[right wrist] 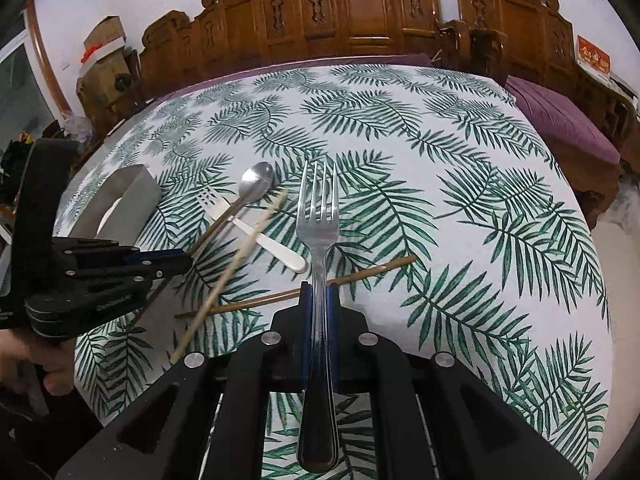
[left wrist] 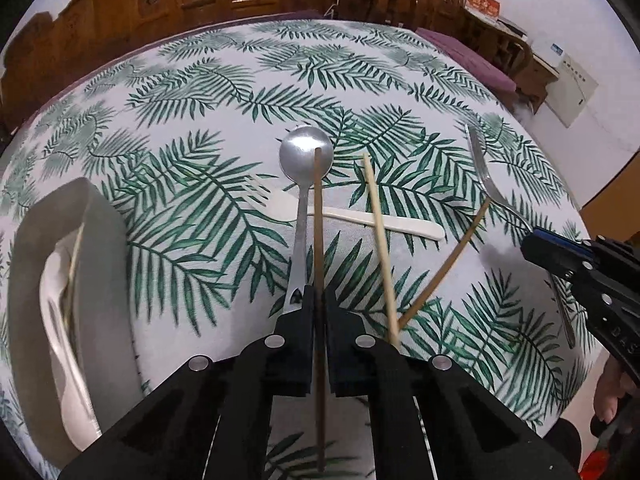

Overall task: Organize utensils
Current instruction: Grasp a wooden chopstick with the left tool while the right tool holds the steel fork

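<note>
The desk [left wrist: 224, 92], under a palm-leaf cloth, carries everything. At its left edge stands a grey bin [left wrist: 104, 280] with white cutlery inside. The left claw [left wrist: 318, 312] is clamped on a dark chopstick [left wrist: 319, 240], whose far tip lies across the bowl of the metal spoon [left wrist: 306, 156]; the spoon's handle runs back to just beside the claw's left finger. The right claw [right wrist: 318, 312] is clamped on the handle of a steel fork [right wrist: 318, 216], tines pointing away, held above the cloth at the desk's right. A white plastic fork [left wrist: 352, 218] lies crosswise under the spoon and chopstick. A pale chopstick [left wrist: 380, 240] crosses its handle, and a brown chopstick [left wrist: 448, 264] slants just right of that, their near ends meeting beside the left claw.
</note>
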`<state>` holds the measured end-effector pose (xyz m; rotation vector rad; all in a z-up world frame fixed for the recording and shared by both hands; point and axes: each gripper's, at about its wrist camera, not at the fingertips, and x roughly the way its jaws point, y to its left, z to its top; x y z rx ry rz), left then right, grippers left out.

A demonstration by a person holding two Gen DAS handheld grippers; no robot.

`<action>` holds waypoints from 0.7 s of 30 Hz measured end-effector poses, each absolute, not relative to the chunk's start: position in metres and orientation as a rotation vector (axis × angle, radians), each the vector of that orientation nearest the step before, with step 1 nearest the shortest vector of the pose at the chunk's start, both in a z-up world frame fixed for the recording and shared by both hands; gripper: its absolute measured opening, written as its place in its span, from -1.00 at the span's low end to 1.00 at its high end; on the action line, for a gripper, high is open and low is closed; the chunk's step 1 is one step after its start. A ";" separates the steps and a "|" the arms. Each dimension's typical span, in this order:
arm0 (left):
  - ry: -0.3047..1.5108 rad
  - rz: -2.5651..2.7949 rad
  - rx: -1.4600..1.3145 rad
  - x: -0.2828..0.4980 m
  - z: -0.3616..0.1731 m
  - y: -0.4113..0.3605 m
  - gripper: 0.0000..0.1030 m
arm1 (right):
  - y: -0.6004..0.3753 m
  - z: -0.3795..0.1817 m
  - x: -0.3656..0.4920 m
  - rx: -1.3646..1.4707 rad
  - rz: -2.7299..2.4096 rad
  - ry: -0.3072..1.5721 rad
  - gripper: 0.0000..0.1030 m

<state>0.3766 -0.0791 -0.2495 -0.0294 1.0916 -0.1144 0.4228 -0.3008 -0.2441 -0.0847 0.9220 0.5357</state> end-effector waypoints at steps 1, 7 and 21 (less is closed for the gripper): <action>1.086 -0.115 -0.029 0.375 -0.246 -0.078 -0.92 | -0.300 -0.242 0.422 -0.087 0.539 0.919 -0.82; 1.041 -0.117 -0.024 0.362 -0.218 -0.070 -0.92 | -0.294 -0.225 0.416 -0.089 0.561 0.883 -0.82; 0.946 -0.133 -0.026 0.331 -0.166 -0.048 -0.92 | -0.279 -0.181 0.397 -0.091 0.623 0.795 -0.82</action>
